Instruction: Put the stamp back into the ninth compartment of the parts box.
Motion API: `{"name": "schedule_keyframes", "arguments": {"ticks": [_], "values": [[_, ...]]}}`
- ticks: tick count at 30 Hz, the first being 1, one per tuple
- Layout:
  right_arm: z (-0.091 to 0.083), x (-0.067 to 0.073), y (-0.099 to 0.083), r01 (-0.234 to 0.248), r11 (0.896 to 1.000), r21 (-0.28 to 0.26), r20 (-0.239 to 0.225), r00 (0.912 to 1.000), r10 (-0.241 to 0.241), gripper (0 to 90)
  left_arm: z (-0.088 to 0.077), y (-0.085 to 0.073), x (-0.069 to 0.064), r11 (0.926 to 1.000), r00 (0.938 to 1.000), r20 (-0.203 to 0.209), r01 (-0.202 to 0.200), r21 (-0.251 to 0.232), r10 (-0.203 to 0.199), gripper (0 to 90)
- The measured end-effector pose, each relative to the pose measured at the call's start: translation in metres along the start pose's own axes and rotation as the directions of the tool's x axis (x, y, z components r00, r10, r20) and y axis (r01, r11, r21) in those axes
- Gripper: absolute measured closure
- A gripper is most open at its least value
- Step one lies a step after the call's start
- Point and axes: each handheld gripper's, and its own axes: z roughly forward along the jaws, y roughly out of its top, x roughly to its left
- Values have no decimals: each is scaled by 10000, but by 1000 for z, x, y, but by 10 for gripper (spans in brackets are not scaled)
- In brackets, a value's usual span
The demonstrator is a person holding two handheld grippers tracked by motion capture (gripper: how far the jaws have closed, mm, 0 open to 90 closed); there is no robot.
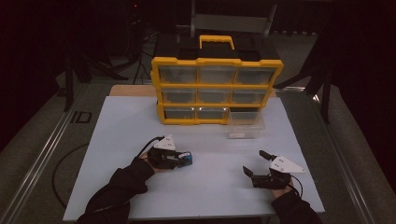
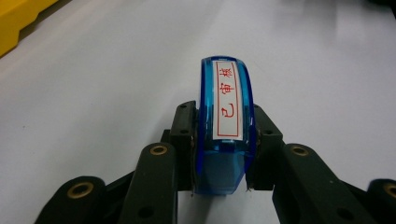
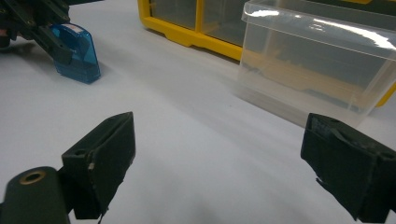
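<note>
Two handheld grippers at work on a smooth white table (image 1: pixel 201 186) before a yellow plastic drawer cabinet (image 1: pixel 216 86).

We see clear-fronted drawers in three rows, and one clear, boxy plastic drawer (image 1: pixel 245 125) pulled out, standing on the table beside the cabinet's lower right corner. The right gripper (image 1: pixel 256 164) rests with jaws wide apart. The left gripper (image 2: pixel 224 140) is clamped on a small translucent blue stamp (image 2: pixel 225 126), glossy and round-topped, its white label printed in red characters, held just above the table's near left.
</note>
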Motion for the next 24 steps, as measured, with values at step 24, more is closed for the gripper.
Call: {"name": "schedule_keyframes", "arguments": {"ticks": [24], "values": [[-1,-1,1,-2,10000,-60,-13,10000,2,102,-10,40,-9,9972,9963,462,-736,100,731,698]]}}
